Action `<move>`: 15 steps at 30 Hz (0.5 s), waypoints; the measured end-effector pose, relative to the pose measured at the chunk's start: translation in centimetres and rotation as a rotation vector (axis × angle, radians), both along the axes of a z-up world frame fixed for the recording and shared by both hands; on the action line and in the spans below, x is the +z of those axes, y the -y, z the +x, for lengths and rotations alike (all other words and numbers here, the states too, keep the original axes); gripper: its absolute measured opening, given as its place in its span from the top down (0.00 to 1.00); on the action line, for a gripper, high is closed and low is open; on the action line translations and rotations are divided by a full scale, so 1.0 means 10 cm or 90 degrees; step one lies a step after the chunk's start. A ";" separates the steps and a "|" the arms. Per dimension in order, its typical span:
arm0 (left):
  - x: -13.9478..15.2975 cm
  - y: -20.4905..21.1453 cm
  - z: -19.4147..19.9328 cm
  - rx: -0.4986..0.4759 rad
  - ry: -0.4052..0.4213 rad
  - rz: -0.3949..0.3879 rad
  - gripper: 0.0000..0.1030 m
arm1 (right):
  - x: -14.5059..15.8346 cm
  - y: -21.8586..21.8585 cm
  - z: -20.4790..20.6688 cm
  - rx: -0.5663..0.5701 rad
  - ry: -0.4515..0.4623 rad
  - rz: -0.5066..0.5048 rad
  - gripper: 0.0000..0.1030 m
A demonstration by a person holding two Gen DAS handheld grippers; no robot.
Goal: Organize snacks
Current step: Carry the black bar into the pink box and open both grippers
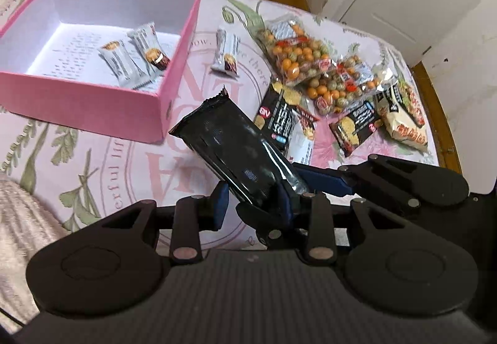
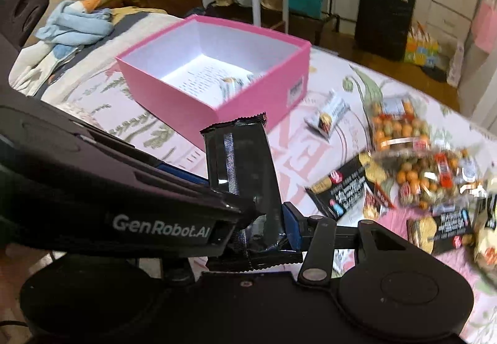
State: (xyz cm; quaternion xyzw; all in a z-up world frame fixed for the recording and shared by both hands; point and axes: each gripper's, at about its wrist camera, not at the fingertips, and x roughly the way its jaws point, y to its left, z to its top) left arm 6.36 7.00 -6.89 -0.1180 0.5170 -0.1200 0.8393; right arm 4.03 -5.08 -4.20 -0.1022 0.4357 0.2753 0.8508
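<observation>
Above the quilt (image 1: 77,157), the black packet (image 1: 230,145) is pinched by both the left gripper (image 1: 251,201) and right gripper (image 2: 267,235). Carry it level over the pink box (image 1: 93,101), clear its rim, then release.

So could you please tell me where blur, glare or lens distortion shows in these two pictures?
Left wrist view: mostly sharp, glare streaks on the glossy black snack wrapper, white door frame bowed by the fisheye. Right wrist view: the clear bags of orange and green coated nuts smear with motion blur at the right edge; the open pink cardboard box stays fairly crisp.
</observation>
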 end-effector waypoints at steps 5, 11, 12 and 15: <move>0.13 -0.13 -0.03 0.016 0.023 0.001 0.69 | 0.12 -0.11 0.03 0.027 0.023 0.001 0.48; 0.25 -0.35 0.00 0.036 0.043 -0.005 0.69 | 0.22 -0.31 0.10 0.043 0.044 0.007 0.47; 0.26 -0.39 0.02 0.038 0.047 -0.006 0.69 | 0.24 -0.35 0.14 0.044 0.044 0.010 0.47; 0.31 -0.55 0.09 0.051 0.062 -0.002 0.69 | 0.28 -0.52 0.26 0.060 0.059 0.016 0.47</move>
